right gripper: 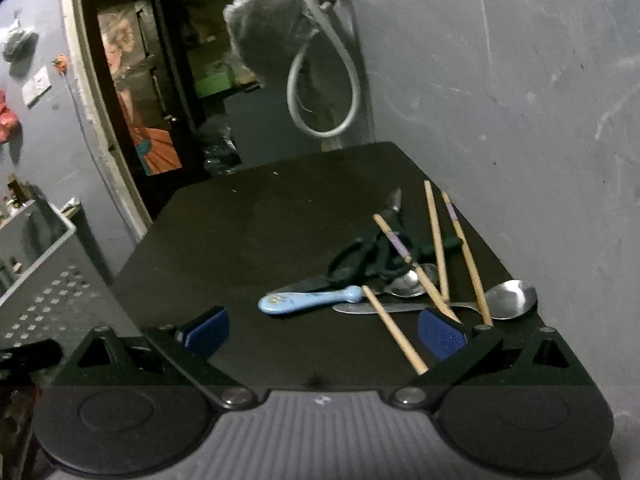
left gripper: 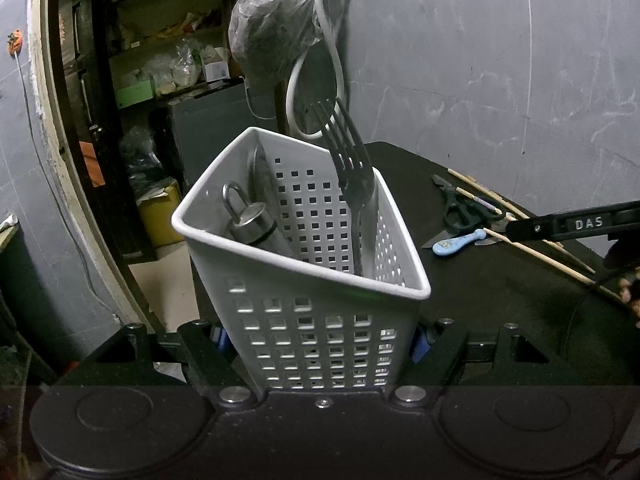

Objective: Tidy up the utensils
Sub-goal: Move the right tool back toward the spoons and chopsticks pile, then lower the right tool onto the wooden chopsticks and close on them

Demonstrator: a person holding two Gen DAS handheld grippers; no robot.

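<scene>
— Grey plaster walls, a dark doorway with cluttered shelves at upper left, and a black worktop (right gripper: 248, 240) below. What's the left gripper (left gripper: 320, 344) doing?

— It's clamped on a white perforated caddy (left gripper: 320, 336), which fills the centre of the left wrist view. The blue pads press against its lower walls on both sides, and the caddy is tilted.

— Anything in it?

— A dark fork (left gripper: 352, 184) stands tines up against the right inner wall, its head rising above the rim. At the left leans a steel piece with a loop on top (left gripper: 248, 216); what it is, I cannot tell.

— And the right gripper (right gripper: 324, 332)?

— Jaws spread wide with nothing between them, low in the right wrist view over the worktop. Its right pad (right gripper: 440, 336) sits just in front of the pile.

— What's in the pile?

— Right of centre in that view: a light blue handle (right gripper: 304, 300), dark scissors (right gripper: 368, 256), two steel spoons (right gripper: 508, 300), one small and one large, and several wooden chopsticks (right gripper: 436, 240) crossing over them. All lie loosely tangled, touching one another.

— Background?

— A grey hose loop (right gripper: 324, 92) hangs on the wall at upper centre, next to a plastic bag (left gripper: 272, 40) with something dark inside.
</scene>
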